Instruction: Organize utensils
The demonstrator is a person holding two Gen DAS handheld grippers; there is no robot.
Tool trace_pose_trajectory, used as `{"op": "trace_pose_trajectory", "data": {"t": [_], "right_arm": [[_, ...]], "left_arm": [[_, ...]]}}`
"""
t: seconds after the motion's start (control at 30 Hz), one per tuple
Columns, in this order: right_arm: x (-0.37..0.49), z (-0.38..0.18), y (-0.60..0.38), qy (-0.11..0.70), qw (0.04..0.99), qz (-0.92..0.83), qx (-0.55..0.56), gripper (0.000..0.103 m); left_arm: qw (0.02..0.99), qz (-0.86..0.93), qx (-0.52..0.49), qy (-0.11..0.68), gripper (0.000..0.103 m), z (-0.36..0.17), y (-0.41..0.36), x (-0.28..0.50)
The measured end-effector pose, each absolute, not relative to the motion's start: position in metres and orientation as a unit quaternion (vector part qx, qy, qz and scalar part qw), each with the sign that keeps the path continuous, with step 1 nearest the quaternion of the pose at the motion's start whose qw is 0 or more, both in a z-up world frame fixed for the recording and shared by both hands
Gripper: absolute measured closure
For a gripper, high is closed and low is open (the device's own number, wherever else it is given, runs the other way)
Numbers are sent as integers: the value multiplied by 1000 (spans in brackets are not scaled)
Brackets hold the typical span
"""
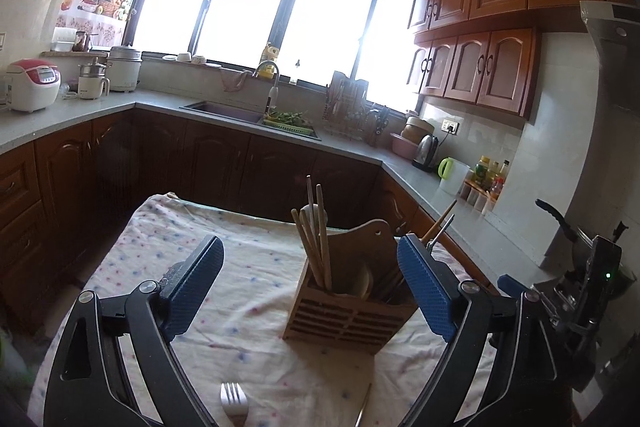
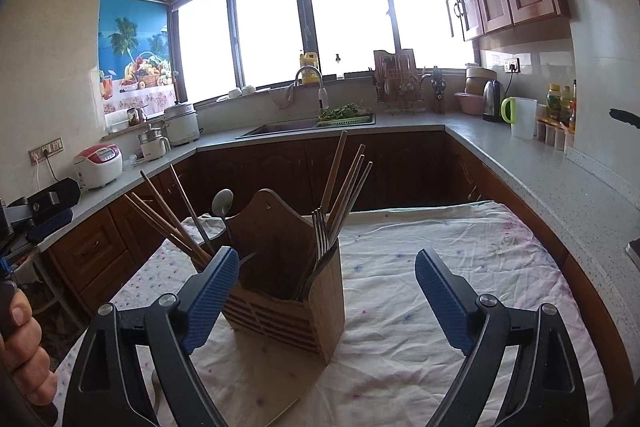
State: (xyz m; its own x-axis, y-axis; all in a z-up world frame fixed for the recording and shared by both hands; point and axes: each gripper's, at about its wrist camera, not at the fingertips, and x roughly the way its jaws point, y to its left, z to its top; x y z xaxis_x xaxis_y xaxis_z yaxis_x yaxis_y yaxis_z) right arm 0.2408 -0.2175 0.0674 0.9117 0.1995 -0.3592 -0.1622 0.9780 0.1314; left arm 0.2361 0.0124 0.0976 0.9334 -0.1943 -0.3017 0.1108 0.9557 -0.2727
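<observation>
- A wooden utensil holder (image 2: 288, 287) is standing upright on a table draped in a white dotted cloth (image 2: 440, 267), in the middle of a kitchen.
- Wooden chopsticks (image 2: 160, 219) are leaning out of its left compartment beside a metal spoon (image 2: 222, 203), as the right wrist view shows it.
- Metal forks (image 2: 320, 235) and more chopsticks (image 2: 348, 183) are sticking up from its right compartment.
- A white plastic fork (image 1: 233, 398) is lying on the cloth in front of the holder, near the bottom of the left wrist view, apart from the holder.
- The left gripper (image 1: 312, 283) is hovering before the holder with its blue pads spread wide, gripping nothing; the holder is showing between them, and whether the right-hand pad touches it I cannot tell.
- The right gripper (image 2: 328, 295) is likewise standing released, its left-hand pad just beside the holder's front corner and nothing clamped.
- A person's fingers (image 2: 20, 339) are curling round a handle at the left edge of the right wrist view.
- Grey countertops (image 2: 520, 163) are wrapping around the room, bearing a sink (image 2: 280, 129), a rice cooker (image 2: 98, 165) and a kettle (image 2: 492, 99) under bright windows.
</observation>
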Motion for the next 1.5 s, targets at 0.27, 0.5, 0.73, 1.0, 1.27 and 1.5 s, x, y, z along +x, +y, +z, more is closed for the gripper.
{"op": "trace_pose_trajectory", "data": {"t": [0.27, 0.5, 0.73, 1.0, 1.27, 1.5], "right_arm": [[200, 60, -211, 192, 973, 110, 64, 1], [161, 51, -215, 196, 970, 115, 83, 1], [122, 76, -220, 171, 974, 123, 81, 1], [69, 122, -218, 82, 986, 129, 66, 0], [50, 53, -196, 108, 986, 121, 41, 0], [41, 21, -191, 127, 985, 116, 31, 0]], "left_arm": [[977, -52, -107, 180, 9, 79, 25, 193], [977, -19, -104, 183, 9, 70, 41, 158], [983, 9, -62, 170, 3, 78, 45, 132], [993, -9, -16, 115, 0, 98, 30, 87], [990, 11, 2, 143, 0, 44, 14, 65], [986, 11, -4, 169, 0, 18, 14, 59]]}}
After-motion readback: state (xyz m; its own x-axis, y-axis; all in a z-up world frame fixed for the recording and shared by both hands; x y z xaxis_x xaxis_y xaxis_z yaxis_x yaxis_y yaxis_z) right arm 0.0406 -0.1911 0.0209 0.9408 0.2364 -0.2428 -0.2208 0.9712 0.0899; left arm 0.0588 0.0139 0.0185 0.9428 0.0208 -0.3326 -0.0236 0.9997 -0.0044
